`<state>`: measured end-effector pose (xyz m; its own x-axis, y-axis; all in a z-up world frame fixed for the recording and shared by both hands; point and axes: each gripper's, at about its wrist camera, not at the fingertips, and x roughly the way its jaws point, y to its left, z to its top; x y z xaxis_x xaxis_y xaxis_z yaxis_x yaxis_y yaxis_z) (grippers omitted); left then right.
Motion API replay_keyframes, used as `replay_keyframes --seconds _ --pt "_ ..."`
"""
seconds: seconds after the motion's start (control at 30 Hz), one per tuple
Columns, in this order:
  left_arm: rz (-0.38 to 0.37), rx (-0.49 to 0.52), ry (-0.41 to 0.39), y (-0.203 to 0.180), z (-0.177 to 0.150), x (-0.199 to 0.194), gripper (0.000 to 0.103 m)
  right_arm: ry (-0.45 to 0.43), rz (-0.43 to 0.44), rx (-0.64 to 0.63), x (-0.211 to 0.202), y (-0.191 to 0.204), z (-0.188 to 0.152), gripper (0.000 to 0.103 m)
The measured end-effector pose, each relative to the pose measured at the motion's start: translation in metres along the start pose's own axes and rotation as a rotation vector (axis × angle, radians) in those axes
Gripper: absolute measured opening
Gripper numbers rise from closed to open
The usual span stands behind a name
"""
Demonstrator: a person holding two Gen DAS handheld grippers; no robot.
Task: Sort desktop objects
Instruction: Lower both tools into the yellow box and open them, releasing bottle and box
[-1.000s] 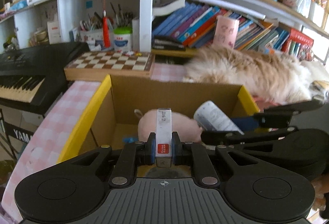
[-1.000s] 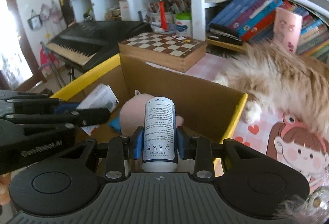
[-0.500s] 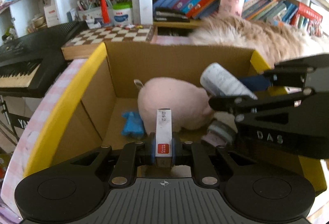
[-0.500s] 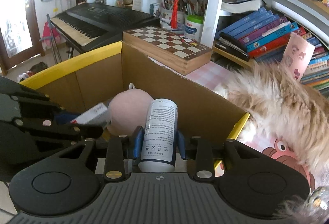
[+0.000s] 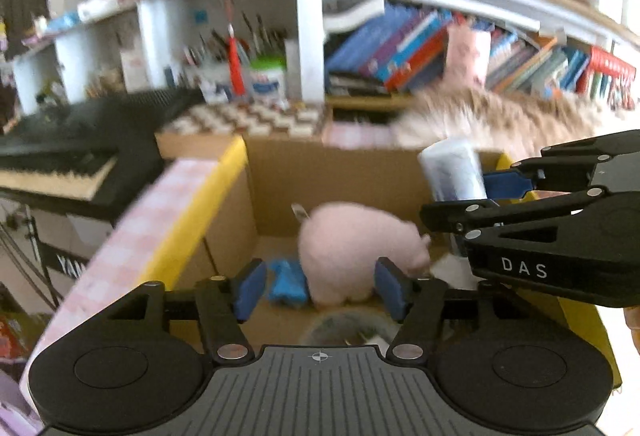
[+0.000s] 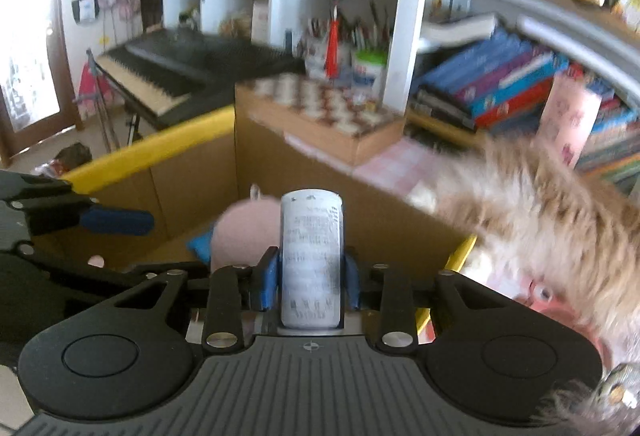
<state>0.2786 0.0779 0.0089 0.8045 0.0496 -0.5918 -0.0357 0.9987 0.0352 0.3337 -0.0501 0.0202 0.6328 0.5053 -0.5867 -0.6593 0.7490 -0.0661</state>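
My left gripper [image 5: 318, 290] is open and empty over the cardboard box [image 5: 332, 171] with yellow flaps. Inside the box lie a pink plush pig [image 5: 356, 248] and a small blue item [image 5: 286, 284]. My right gripper [image 6: 311, 282] is shut on a white printed cylinder bottle [image 6: 311, 256], held over the box's right side; the bottle also shows in the left wrist view [image 5: 452, 167]. In the right wrist view the pig [image 6: 248, 232] sits behind the bottle, and the left gripper's blue finger pad [image 6: 116, 222] shows at left.
A wooden chessboard box [image 5: 248, 123] stands behind the cardboard box, a black keyboard [image 5: 60, 163] to the left. A fluffy tan cat [image 6: 552, 203] lies to the right on the pink table. Bookshelves [image 5: 420, 47] fill the background. A grey furry thing [image 5: 348, 326] lies under my left gripper.
My left gripper has opened and the small white box with the red label has gone from its fingers. The right gripper still holds the bottle and has shifted slightly over the box.
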Motion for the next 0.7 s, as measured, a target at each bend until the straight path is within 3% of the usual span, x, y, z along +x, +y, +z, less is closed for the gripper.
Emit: replay_keyframes --seconds 0.13,0.27,0.63,0.7 --pt "0.029 0.02 -0.015 0.001 0.002 -0.006 0.068 -0.015 0.008 -0.031 -0.001 0.003 0.009 0.03" --pt "0.076 0.021 -0.024 0.003 -0.003 -0.011 0.082 0.041 0.021 -0.042 0.013 0.004 0.011 0.03" --pt "0.11 -0.036 -0.028 0.019 -0.014 -0.032 0.084 0.079 0.032 -0.114 0.033 0.012 0.018 0.03" --pt "0.11 -0.04 -0.031 0.02 -0.016 -0.035 0.084 0.11 0.044 -0.078 0.037 0.007 0.02 0.039"
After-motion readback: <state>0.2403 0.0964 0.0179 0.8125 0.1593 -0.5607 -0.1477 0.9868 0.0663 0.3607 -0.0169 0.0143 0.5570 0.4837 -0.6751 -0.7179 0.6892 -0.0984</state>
